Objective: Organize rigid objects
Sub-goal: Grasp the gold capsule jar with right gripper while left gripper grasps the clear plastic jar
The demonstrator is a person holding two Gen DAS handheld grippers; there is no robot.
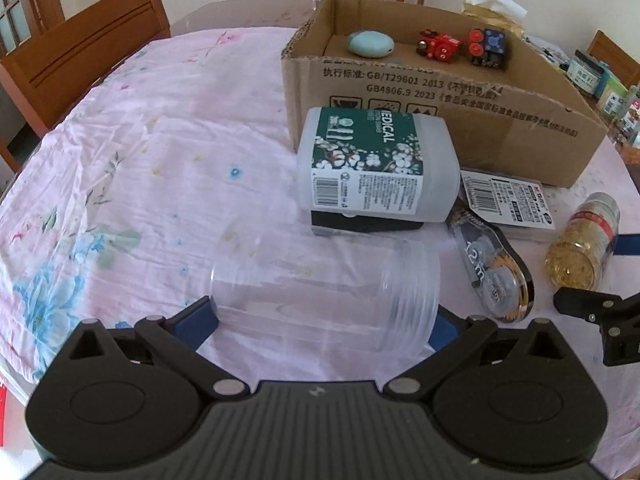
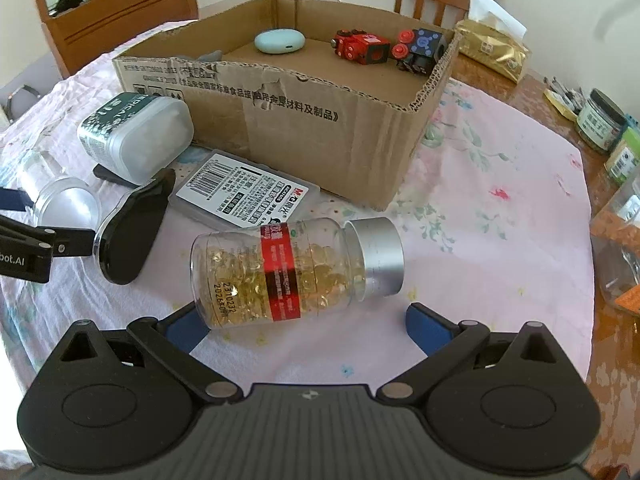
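Left claw (image 1: 326, 326) astride clear jar (image 1: 324, 296) | right claw (image 2: 308, 326) astride capsule bottle (image 2: 280, 272)

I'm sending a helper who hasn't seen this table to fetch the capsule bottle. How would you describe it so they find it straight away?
Start at the cardboard box on the pink floral cloth. In front of its near wall, past the flat barcoded case, the capsule bottle lies on its side. It alone is clear with golden capsules, a red label band and a silver cap.
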